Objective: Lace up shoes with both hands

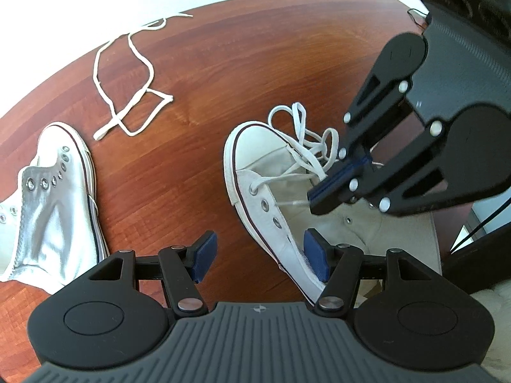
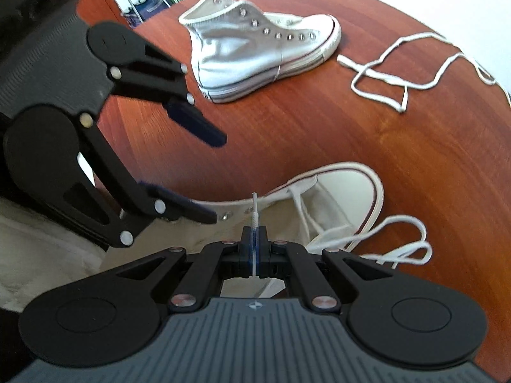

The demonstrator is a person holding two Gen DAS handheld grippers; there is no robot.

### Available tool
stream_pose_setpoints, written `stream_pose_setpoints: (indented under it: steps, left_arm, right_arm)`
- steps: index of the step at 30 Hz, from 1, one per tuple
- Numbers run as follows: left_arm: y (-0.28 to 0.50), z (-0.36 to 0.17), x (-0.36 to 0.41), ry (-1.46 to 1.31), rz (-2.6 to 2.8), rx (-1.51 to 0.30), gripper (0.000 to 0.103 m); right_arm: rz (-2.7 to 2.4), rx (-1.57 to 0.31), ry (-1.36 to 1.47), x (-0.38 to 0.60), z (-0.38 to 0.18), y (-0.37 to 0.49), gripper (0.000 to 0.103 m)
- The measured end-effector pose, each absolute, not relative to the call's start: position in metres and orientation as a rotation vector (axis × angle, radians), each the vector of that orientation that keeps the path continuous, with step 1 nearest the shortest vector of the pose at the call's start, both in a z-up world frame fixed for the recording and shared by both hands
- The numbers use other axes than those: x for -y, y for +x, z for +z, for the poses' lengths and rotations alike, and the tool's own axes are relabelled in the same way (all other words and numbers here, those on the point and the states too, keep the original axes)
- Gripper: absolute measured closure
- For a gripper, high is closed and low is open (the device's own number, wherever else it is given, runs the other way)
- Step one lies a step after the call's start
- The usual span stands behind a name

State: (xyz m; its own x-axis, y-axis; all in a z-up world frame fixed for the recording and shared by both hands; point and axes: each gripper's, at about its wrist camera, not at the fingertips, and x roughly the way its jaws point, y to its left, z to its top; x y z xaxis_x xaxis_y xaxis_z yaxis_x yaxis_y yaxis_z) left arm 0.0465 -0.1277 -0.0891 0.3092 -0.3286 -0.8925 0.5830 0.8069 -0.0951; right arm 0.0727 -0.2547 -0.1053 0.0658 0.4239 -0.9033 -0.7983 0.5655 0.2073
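A: Right gripper [image 2: 254, 245]?

B: Jaws pressed together, pinching the lace [image 2: 254, 214] near its tip; the stiff end sticks up past the pads, over the near shoe [image 1: 255, 191].

A: Left gripper [image 1: 260, 257]?

B: Spread wide, holding nothing. One blue pad [image 1: 316, 255] sits at the near shoe's side wall; I cannot tell whether it touches. The other is over bare table [image 1: 198, 95].

A: Shoe position?

B: On the wooden table, long axis running away from the left camera, toe at the far end. Only the eyelets nearest the toe are laced. The second shoe [image 2: 255, 51] lies on its side, well apart, unlaced, a loose lace [image 2: 412, 70] beside its toe.
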Motion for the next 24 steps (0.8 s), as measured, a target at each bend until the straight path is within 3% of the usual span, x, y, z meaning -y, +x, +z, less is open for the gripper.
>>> stream_pose_setpoints:
  steps: [24]
  left_arm:
    - [0.045,-0.088,0.120,0.254,-0.642,-1.093,0.040]
  right_arm:
    - [0.937,-1.129,-0.509,0.245,-0.123,0.070,0.102]
